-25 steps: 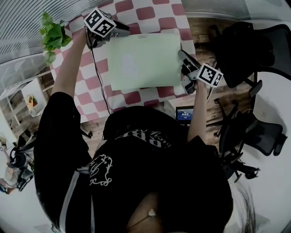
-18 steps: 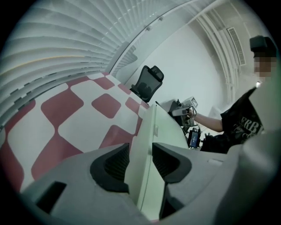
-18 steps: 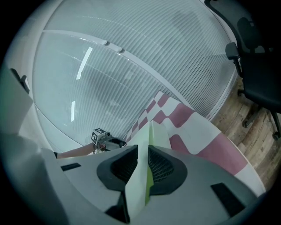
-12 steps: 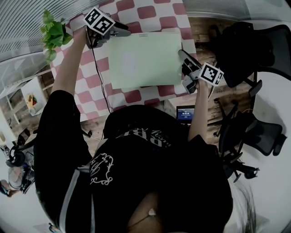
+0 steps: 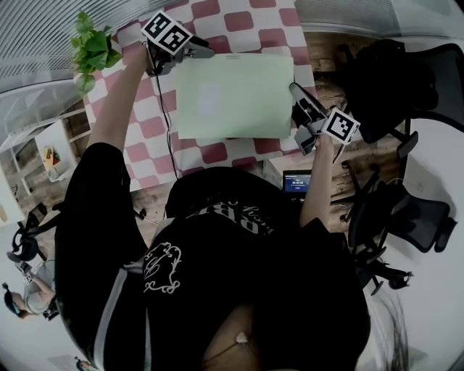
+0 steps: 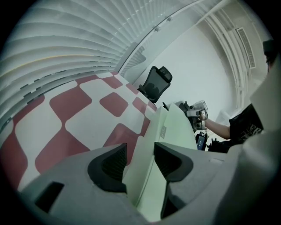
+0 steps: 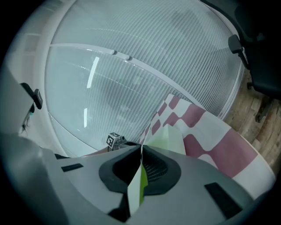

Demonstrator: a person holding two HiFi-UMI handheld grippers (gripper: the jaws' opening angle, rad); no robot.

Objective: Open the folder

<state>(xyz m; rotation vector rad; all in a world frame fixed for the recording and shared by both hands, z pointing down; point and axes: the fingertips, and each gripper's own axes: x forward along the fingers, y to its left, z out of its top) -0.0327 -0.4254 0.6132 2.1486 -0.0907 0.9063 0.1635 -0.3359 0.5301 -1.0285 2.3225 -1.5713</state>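
Folder point(image 5: 233, 96) on checked surface point(image 5: 217, 18). Left gripper point(image 6: 140, 160) jaws opening, folder's far-left corner between them; right gripper point(image 7: 141, 169) clamped on its right edge.

The folder point(image 5: 232, 94) is a thin, pale green rectangle lying on a red-and-white checked tablecloth point(image 5: 217, 156), its long sides running left to right in the head view; a small paler label point(image 5: 209, 100) sits on the cover, left of centre; the cover lies nearly flat over the back, so it looks closed; its far left corner stands between the opening jaws of the left gripper point(image 5: 205, 52), whose pads do not press on it; its right edge is pinched in the right gripper point(image 5: 295, 90), where a pale sheet and a brighter green layer show together.
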